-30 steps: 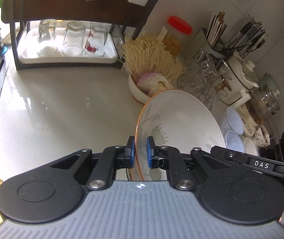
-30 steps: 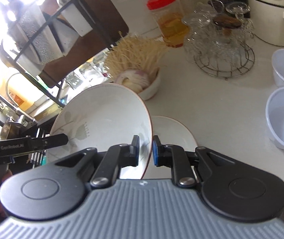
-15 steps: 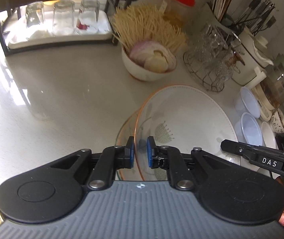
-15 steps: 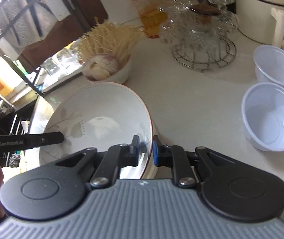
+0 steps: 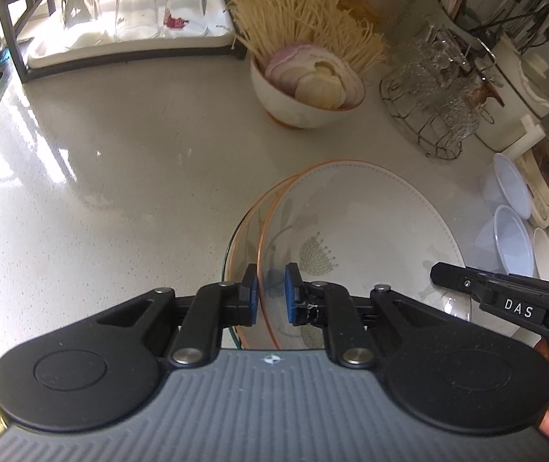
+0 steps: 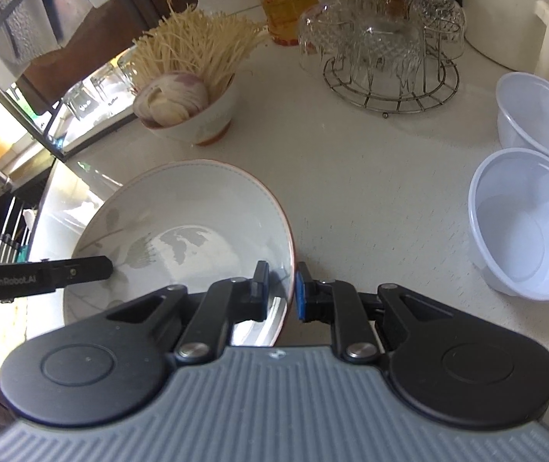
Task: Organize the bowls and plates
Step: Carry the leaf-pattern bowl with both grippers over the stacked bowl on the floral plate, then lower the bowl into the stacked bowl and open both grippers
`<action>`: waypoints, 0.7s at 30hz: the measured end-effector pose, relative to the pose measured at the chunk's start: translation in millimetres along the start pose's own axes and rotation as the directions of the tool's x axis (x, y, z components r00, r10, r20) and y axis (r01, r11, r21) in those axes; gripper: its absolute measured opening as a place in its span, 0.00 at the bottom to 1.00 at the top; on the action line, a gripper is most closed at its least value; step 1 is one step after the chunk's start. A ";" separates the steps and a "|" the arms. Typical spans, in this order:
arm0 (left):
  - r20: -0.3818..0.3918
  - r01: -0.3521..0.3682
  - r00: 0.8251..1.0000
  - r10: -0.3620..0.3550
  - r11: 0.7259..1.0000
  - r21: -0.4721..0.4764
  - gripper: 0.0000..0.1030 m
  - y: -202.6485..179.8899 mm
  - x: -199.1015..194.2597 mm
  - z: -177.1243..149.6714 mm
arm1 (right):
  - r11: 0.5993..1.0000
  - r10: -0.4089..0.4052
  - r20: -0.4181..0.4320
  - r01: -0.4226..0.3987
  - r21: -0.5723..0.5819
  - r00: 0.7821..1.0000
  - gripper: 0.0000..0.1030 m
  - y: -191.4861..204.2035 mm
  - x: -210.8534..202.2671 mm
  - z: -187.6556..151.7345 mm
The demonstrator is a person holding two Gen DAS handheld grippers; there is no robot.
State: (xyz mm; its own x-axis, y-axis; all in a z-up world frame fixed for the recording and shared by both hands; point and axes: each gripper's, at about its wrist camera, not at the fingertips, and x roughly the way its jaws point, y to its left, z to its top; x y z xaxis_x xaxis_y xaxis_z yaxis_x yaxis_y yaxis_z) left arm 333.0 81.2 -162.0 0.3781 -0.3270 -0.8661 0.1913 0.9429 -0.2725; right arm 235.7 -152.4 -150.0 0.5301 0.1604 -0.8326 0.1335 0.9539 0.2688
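A white floral bowl with an orange rim [image 5: 366, 231] [image 6: 182, 223] sits nested in a second matching bowl [image 5: 241, 238] on the counter. My left gripper [image 5: 270, 292] straddles the top bowl's left rim, its jaws slightly apart with small gaps to the rim. My right gripper [image 6: 280, 288] straddles the bowl's right rim, jaws likewise loosened. Each gripper shows in the other's view: the right one in the left wrist view [image 5: 505, 300], the left one in the right wrist view [image 6: 39, 277].
A bowl of sliced onion and noodles [image 5: 305, 88] stands behind. A wire rack of glasses [image 6: 386, 54] is at back right. Two clear plastic bowls [image 6: 524, 223] sit to the right. A tray of upturned glasses [image 5: 128, 11] is at back left.
The bowl was lowered from a tilted hold down onto the other bowl. Both grippers' jaws have widened a little off the rim.
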 end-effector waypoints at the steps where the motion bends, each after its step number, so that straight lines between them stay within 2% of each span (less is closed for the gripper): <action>1: -0.003 -0.002 1.000 0.002 1.000 0.002 0.15 0.0 0.9 0.1 | 1.000 -0.002 -0.004 0.002 0.002 1.000 0.16 0.0 1.1 -0.2; 7: -0.004 -0.014 1.000 0.014 0.999 0.034 0.15 0.3 5.1 0.2 | 1.000 -0.005 -0.024 0.005 0.007 1.000 0.16 1.8 5.0 0.8; 13: -0.018 0.021 1.000 -0.020 1.000 0.016 0.16 6.7 2.9 -0.9 | 1.000 -0.016 -0.026 0.017 0.024 1.000 0.18 3.7 7.1 -0.7; 15: -0.029 0.046 0.999 -0.046 0.999 0.003 0.21 10.4 1.5 -0.6 | 0.999 -0.019 -0.029 0.020 0.035 0.999 0.18 4.6 8.3 -2.3; 17: -0.039 0.079 0.996 -0.080 0.997 -0.015 0.30 14.7 -1.1 -0.1 | 0.999 -0.030 -0.023 0.031 0.037 0.999 0.18 6.8 8.3 -4.0; 21: -0.054 0.124 0.991 -0.125 0.992 -0.023 0.36 21.3 -8.2 -0.5 | 0.997 -0.047 -0.009 0.048 0.053 0.999 0.18 9.5 7.5 -5.4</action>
State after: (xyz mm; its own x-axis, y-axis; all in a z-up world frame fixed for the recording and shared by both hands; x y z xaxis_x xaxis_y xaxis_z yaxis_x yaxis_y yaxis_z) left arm 333.5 104.0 -160.9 0.3015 -0.4385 -0.8466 0.2155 0.8963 -0.3875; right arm 236.5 -140.8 -156.3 0.5157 0.1173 -0.8487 0.2030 0.9456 0.2541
